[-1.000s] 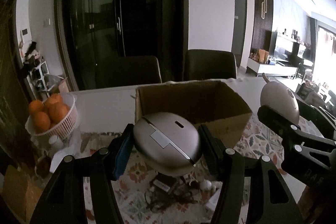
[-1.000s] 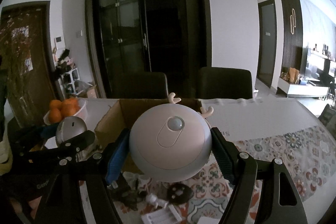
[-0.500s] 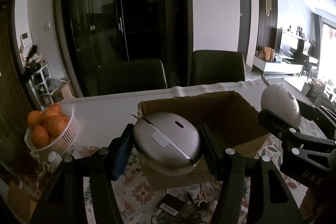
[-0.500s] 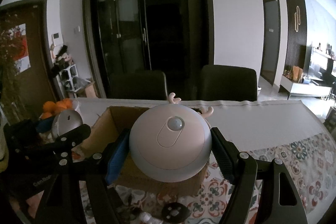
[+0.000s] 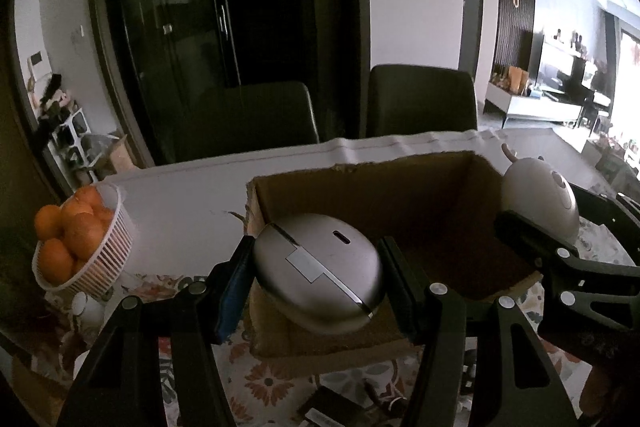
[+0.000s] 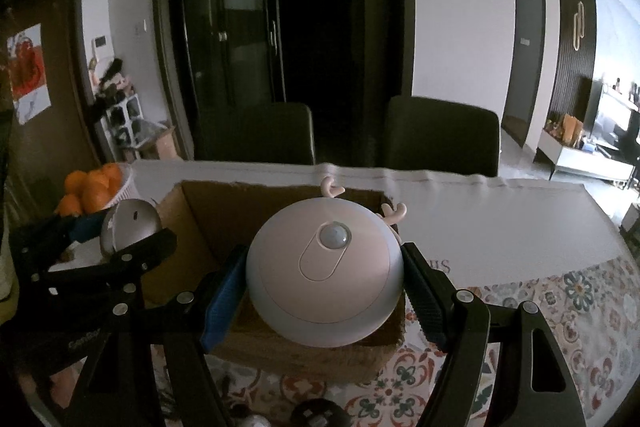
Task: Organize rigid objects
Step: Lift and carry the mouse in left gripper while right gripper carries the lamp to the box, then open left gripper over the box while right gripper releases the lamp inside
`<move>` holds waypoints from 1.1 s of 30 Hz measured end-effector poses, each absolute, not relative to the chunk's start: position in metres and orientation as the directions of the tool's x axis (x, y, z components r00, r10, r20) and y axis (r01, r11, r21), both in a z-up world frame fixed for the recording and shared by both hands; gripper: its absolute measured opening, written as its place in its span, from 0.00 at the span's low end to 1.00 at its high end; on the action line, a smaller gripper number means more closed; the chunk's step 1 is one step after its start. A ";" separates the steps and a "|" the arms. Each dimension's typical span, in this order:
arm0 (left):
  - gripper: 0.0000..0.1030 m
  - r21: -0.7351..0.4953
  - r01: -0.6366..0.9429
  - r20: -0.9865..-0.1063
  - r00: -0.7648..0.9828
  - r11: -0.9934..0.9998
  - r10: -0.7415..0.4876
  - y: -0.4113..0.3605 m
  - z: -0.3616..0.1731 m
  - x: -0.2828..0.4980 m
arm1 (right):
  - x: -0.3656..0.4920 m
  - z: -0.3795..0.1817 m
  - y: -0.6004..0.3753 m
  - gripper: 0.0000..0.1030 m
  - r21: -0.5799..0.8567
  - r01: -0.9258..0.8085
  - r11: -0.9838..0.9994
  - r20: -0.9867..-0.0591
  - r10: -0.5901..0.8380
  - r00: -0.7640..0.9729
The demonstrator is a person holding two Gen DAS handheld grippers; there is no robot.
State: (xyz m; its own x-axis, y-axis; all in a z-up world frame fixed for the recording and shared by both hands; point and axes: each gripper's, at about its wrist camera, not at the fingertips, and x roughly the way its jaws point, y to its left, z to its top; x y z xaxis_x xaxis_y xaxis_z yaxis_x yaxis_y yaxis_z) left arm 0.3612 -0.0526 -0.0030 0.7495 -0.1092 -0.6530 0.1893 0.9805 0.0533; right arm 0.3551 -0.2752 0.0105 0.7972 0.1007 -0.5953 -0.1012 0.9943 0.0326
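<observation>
My left gripper (image 5: pixel 316 275) is shut on a silver oval case (image 5: pixel 316 267) and holds it above the near left corner of an open cardboard box (image 5: pixel 400 183). My right gripper (image 6: pixel 324 279) is shut on a round pinkish night light with small antlers (image 6: pixel 324 267) and holds it over the near edge of the same box (image 6: pixel 208 211). Each gripper shows in the other's view: the night light (image 5: pixel 540 199) at the right, the silver case (image 6: pixel 128 223) at the left.
A white basket of oranges (image 5: pixel 80 239) stands left of the box. Small dark items and cables (image 5: pixel 332 407) lie on the patterned tablecloth (image 6: pixel 560 307) in front of the box. Two dark chairs (image 6: pixel 440 135) stand behind the table.
Both grippers have risen and moved forward with their objects, from above the clutter in front of the box to over its near edge. The jaws stayed shut.
</observation>
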 end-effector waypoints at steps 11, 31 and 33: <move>0.59 0.034 0.193 -0.710 0.696 0.981 -0.112 -0.054 -0.025 0.377 | 0.373 -0.010 -0.276 0.73 0.022 -0.108 0.994 -0.655 0.096 0.749; 0.64 0.050 0.187 -0.660 0.743 0.981 -0.108 -0.052 -0.005 0.341 | 0.345 0.006 -0.276 0.75 0.004 -0.079 0.997 -0.608 0.065 0.791; 0.64 0.056 0.188 -0.649 0.753 0.981 -0.108 -0.052 0.000 0.332 | 0.336 0.011 -0.277 0.75 0.008 -0.070 0.998 -0.597 0.061 0.800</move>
